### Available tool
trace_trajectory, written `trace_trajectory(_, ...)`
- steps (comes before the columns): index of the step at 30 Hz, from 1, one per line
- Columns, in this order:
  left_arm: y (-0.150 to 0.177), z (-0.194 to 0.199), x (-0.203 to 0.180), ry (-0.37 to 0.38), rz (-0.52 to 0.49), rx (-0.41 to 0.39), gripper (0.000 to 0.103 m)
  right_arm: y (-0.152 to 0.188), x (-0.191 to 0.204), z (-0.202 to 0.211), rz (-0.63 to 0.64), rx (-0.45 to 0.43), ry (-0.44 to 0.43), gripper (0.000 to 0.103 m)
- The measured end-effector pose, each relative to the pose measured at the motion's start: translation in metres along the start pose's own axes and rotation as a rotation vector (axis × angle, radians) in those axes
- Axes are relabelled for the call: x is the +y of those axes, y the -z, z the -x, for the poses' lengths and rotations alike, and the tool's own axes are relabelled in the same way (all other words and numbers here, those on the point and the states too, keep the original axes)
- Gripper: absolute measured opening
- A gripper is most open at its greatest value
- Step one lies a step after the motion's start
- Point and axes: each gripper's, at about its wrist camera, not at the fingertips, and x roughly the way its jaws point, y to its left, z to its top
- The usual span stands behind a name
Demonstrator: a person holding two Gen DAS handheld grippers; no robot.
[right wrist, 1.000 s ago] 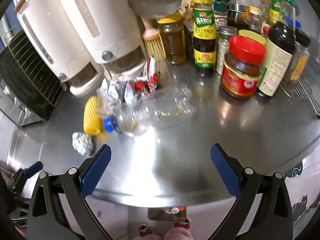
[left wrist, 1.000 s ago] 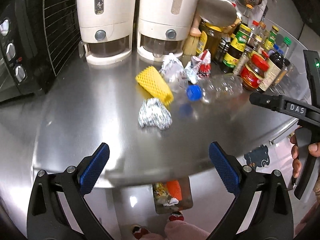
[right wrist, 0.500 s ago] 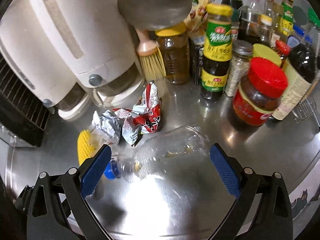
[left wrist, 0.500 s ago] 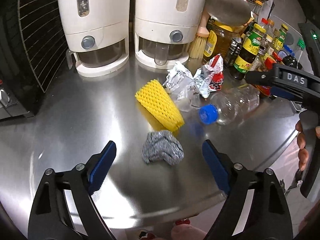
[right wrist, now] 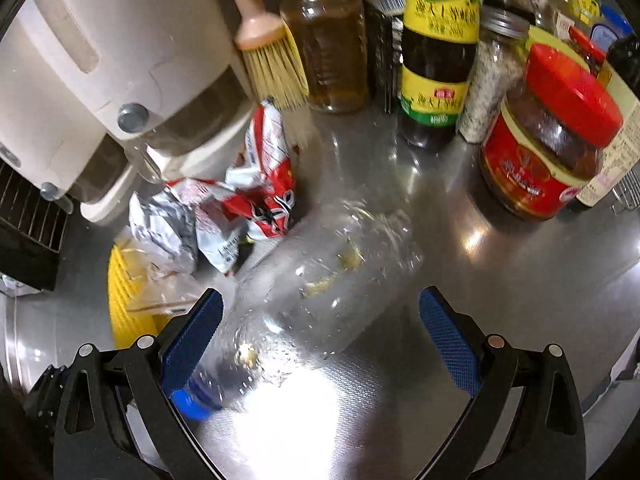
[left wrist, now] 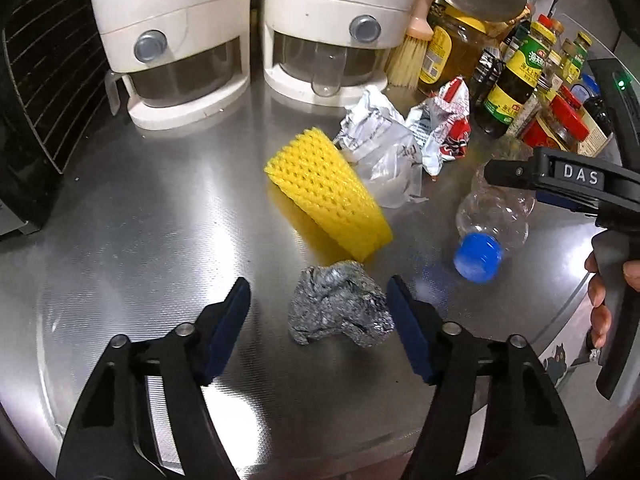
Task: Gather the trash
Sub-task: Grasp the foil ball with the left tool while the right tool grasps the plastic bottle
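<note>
A crumpled foil ball (left wrist: 340, 306) lies on the steel counter (left wrist: 140, 220) between the blue pads of my left gripper (left wrist: 318, 300). Its jaws are closing; the right pad is close to the ball and the left pad stands apart from it. Behind the ball lie a yellow foam net (left wrist: 328, 188), a silver wrapper (left wrist: 370, 124), a red-white wrapper (left wrist: 444, 128) and a clear bottle (left wrist: 496, 216) with a blue cap (left wrist: 478, 256). In the right wrist view that bottle (right wrist: 320, 280) lies on its side between the wide pads of my right gripper (right wrist: 320, 300), which is open.
Two white dispensers (left wrist: 172, 40) stand at the back, with a black rack (left wrist: 36, 80) to their left. A brush (right wrist: 272, 60), sauce bottles (right wrist: 436, 40) and a red-lidded jar (right wrist: 548, 136) crowd the back right. The counter's front edge (left wrist: 360, 452) is near.
Both grippers have come forward and down toward the trash. The left jaws have narrowed around the foil ball. The bottle now lies between the right pads.
</note>
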Motion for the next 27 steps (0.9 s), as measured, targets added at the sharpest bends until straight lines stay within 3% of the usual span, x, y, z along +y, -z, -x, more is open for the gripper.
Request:
trace_trajectory(3, 0.000, -0.003, -0.004, 0.021, -0.010, 0.010, 0.056, 0.004, -0.003, -0.001, 0.003, 0.018, -0.015, 0.086)
trace_trajectory(5, 0.000, -0.004, -0.007, 0.036, -0.017, 0.018, 0.046, 0.006, -0.005, -0.003, 0.006, 0.035, -0.019, 0.070)
trace_trajectory(7, 0.001, -0.005, -0.010, 0.038, -0.021, 0.019, 0.045, 0.009, -0.006, -0.003, 0.009, 0.050, -0.030, 0.065)
trace_trajectory(19, 0.027, 0.011, -0.025, 0.067, -0.035, 0.054, 0.038, 0.041, -0.005, 0.015, 0.052, 0.069, -0.052, 0.063)
trace_trajectory(27, 0.056, 0.042, -0.037, 0.055, -0.045, 0.029, 0.038, 0.071, -0.006, 0.045, 0.073, 0.044, -0.068, 0.063)
